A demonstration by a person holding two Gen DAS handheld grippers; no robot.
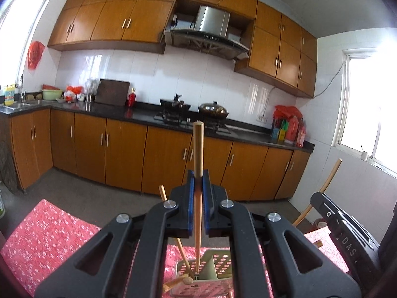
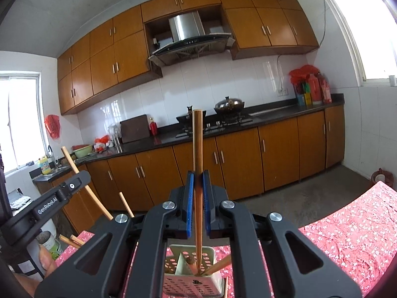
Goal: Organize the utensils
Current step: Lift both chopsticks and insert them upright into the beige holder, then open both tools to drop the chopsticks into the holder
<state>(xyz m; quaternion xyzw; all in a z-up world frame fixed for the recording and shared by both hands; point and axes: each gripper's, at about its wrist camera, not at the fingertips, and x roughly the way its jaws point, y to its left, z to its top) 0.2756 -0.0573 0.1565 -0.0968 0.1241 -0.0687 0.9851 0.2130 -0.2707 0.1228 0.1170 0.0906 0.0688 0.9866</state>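
My left gripper [image 1: 198, 173] is shut on an upright wooden chopstick [image 1: 198, 146]. Its lower tip points into a pale green perforated utensil holder [image 1: 223, 265] on the red floral tablecloth [image 1: 49, 231]. A second chopstick [image 1: 162, 193] leans in that holder. In the right wrist view my right gripper [image 2: 198, 173] is shut on another upright chopstick [image 2: 197, 144], its tip down inside the holder [image 2: 173, 260] beside several leaning sticks [image 2: 218, 265]. Each gripper shows at the edge of the other's view, the right one [image 1: 318, 197] and the left one [image 2: 82, 175].
Two loose chopsticks [image 2: 72, 239] lie at the table's left edge, near a person's hand [image 2: 46, 258] and a tin [image 2: 52, 244] below. Beyond the floor stands a dark counter [image 1: 139, 115] with a stove and woks [image 1: 213, 108], and orange cabinets.
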